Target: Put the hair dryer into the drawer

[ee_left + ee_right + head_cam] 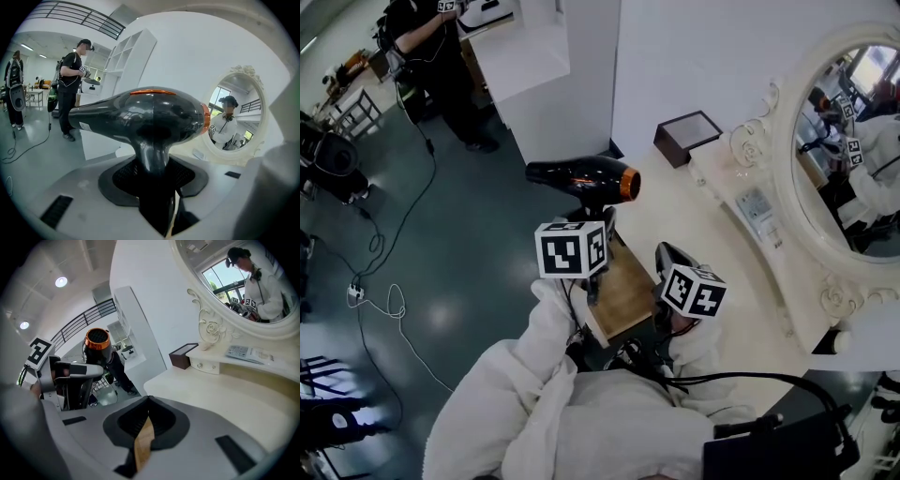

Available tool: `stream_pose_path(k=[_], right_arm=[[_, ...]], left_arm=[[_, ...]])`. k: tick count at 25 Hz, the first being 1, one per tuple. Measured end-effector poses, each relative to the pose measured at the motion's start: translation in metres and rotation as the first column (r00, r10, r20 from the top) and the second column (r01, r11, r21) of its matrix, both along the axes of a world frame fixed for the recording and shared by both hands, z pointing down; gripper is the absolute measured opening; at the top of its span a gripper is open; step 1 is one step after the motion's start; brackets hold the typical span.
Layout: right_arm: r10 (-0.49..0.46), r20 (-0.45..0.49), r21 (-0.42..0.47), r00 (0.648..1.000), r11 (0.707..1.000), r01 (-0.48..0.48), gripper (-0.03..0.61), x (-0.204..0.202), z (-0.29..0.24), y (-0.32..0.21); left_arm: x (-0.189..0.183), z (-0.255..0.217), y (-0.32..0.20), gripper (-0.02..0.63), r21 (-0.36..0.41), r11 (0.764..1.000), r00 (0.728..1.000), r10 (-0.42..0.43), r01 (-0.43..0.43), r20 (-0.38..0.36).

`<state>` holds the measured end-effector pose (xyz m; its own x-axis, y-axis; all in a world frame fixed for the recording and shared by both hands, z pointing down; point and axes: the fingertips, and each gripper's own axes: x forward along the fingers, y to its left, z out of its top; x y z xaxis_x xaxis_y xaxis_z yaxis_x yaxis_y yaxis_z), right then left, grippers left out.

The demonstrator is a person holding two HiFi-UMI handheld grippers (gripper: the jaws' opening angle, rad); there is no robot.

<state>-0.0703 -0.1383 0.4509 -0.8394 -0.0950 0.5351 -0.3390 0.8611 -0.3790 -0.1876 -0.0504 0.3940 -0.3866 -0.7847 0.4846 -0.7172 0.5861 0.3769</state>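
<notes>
Hair dryer at twelve o'clock of open drawer
Left gripper clamps its handle; right gripper has jaws together; brown box at dryer's two o'clock

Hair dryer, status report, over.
Left gripper shut on hair dryer handle, dryer in the air, not yet in the open drawer. Right gripper shut, empty. Nothing seen in the way.

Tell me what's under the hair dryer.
The left hand-held gripper clamps the hair dryer by its handle; beneath, the open drawer shows a wooden bottom. It and the right hand-held gripper cover the rest.
</notes>
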Motion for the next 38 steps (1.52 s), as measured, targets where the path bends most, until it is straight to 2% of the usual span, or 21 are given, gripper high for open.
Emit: stream_pose_path(k=[5,12,18,20,24,28,31,35,38], right_arm=[[0.018,-0.029,-0.01,0.999,1.0,-0.019,0.061,0.018,0.009,-0.005],[0.048,-0.062,-0.014,0.997,0.999,-0.049,0.061,0.048,0.02,-0.021],[0.062,-0.093,-0.025,0.994,0.998,-0.064,0.061,0.07,0.033,-0.033],[0.059,-0.102,-0.034,0.993,0.997,-0.062,0.061,0.074,0.038,-0.034],[0.044,-0.122,-0.052,0.991,0.997,-0.051,0.061,0.079,0.052,-0.033],[0.034,-0.137,-0.068,0.99,0.997,-0.044,0.061,0.08,0.062,-0.034],[0.024,-0.14,-0.079,0.99,0.996,-0.035,0.061,0.078,0.067,-0.032],[0.018,-0.145,-0.087,0.989,0.996,-0.031,0.061,0.074,0.072,-0.03],[0.019,-0.146,-0.093,0.989,0.995,-0.033,0.061,0.072,0.072,-0.028]], left_arm=[[0.009,0.007,-0.011,0.175,0.033,0.999,1.0,-0.01,0.011,-0.025],[0.02,0.006,-0.033,0.175,0.114,0.993,0.999,-0.034,0.034,-0.003],[0.037,0.037,-0.039,0.175,0.141,0.989,0.995,-0.039,0.052,-0.088],[0.045,0.056,-0.037,0.175,0.114,0.992,0.993,-0.045,0.058,-0.111],[0.055,0.095,-0.02,0.175,0.015,0.998,0.993,-0.067,0.068,-0.096],[0.056,0.121,-0.005,0.175,0.013,0.991,0.975,-0.13,0.134,-0.178],[0.056,0.141,0.01,0.175,-0.024,0.984,0.964,-0.175,0.174,-0.2],[0.058,0.165,0.028,0.178,-0.163,0.966,0.944,-0.237,0.203,-0.23],[0.059,0.174,0.034,0.179,-0.246,0.953,0.948,-0.233,0.177,-0.218]])
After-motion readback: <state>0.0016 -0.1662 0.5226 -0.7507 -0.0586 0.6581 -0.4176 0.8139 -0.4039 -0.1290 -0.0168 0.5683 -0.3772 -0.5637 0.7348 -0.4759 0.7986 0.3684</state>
